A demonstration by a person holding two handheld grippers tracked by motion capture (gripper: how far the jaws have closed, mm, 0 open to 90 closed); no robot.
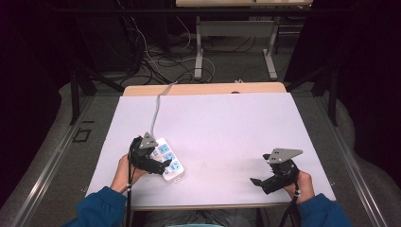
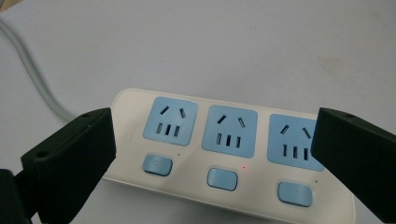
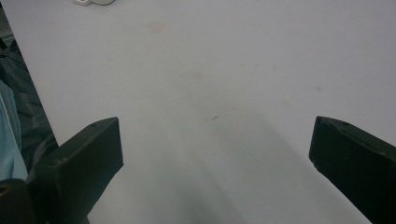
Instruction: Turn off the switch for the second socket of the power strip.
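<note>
Left tool (image 1: 160,163), held in the person's left hand (image 1: 124,171), sits over the white three-outlet power strip with pale blue sockets and blue buttons (image 1: 169,159). The strip lies on the left part of the pale lilac flat surface (image 1: 227,127), near its front edge. In the left gripper view the jaws stand wide apart, one at each side of the strip (image 2: 224,154), gripping nothing; contact with the strip cannot be told. A small red light (image 2: 243,167) glows beside the middle button. The strip's grey cord (image 1: 156,109) runs away toward the far edge of the surface.

Right tool (image 1: 259,181), in the right hand (image 1: 302,185), is at the front right of the surface, well apart from the strip. Its jaws are wide apart, nothing between them, bare surface (image 3: 224,84) ahead.
</note>
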